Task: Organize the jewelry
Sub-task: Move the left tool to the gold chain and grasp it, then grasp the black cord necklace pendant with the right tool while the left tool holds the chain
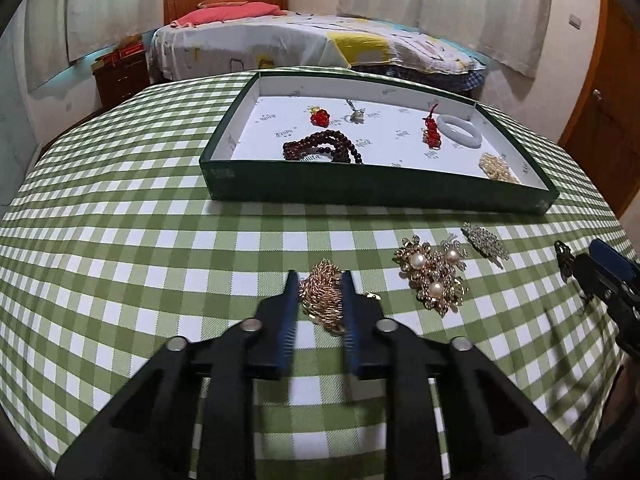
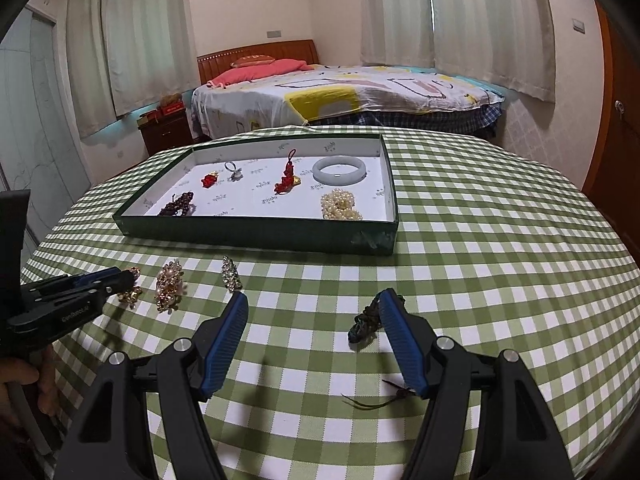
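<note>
Left gripper point(image 1: 320, 280) clamped on gold brooch point(image 1: 322, 300); pearl brooch point(image 1: 434, 276) just right; right gripper point(image 2: 312, 300) apart, dark ornament point(image 2: 366, 322) touching its right finger.

Dark bead bracelet point(image 1: 320, 148) half hidden (tray wall point(image 1: 360, 184) blocks it).

green checked tablecloth point(image 2: 480, 240), bed point(image 2: 360, 92), pink pillow point(image 2: 260, 72), curtains point(image 2: 492, 20), nightstand point(image 2: 166, 132)

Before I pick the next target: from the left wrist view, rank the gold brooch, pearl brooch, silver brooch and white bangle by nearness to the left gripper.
1. Gold brooch, between the left gripper's fingers.
2. Pearl brooch, on the cloth to its right.
3. Silver brooch, farther right.
4. White bangle, in the tray.
</note>
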